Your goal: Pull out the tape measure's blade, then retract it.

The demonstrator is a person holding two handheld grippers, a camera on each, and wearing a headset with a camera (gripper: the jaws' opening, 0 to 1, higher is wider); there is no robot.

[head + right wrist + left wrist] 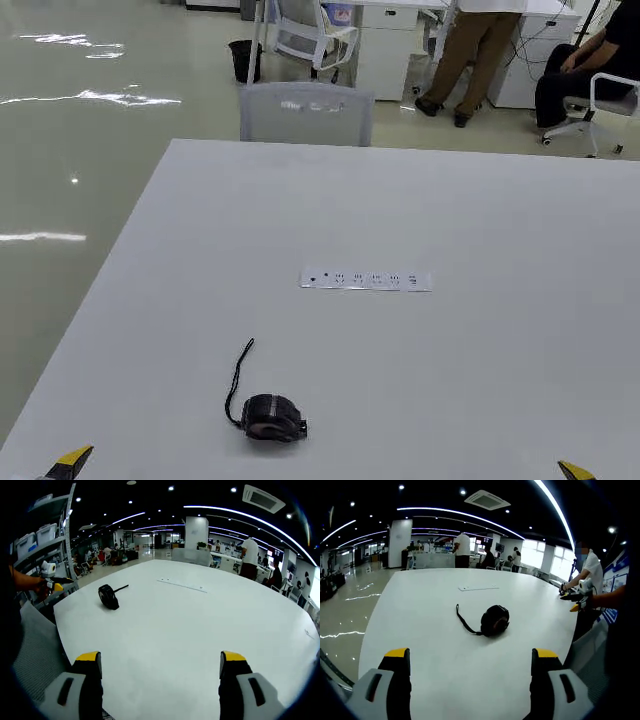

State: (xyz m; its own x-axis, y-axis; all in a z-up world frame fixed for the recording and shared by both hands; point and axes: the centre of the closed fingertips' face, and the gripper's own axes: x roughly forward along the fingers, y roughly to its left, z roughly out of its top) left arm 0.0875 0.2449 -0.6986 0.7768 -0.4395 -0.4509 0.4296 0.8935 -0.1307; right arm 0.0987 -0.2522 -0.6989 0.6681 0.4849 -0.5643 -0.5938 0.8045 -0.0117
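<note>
A black tape measure (272,418) lies on the white table (480,200) near its front edge, with a thin black wrist strap (238,378) trailing away from it. No blade shows outside its case. My left gripper (471,654) is open, with the tape measure (495,619) a short way ahead of its jaws and untouched. My right gripper (162,656) is open too, farther off, and the tape measure (108,596) sits ahead to its left. One yellow fingertip (72,460) of the left gripper and one fingertip (577,470) of the right gripper peek in at the bottom corners.
A flat white power strip (365,281) lies mid-table beyond the tape measure. A grey chair (305,113) stands at the far edge. One person stands (478,50) and another sits (585,65) at desks in the back, across a glossy floor.
</note>
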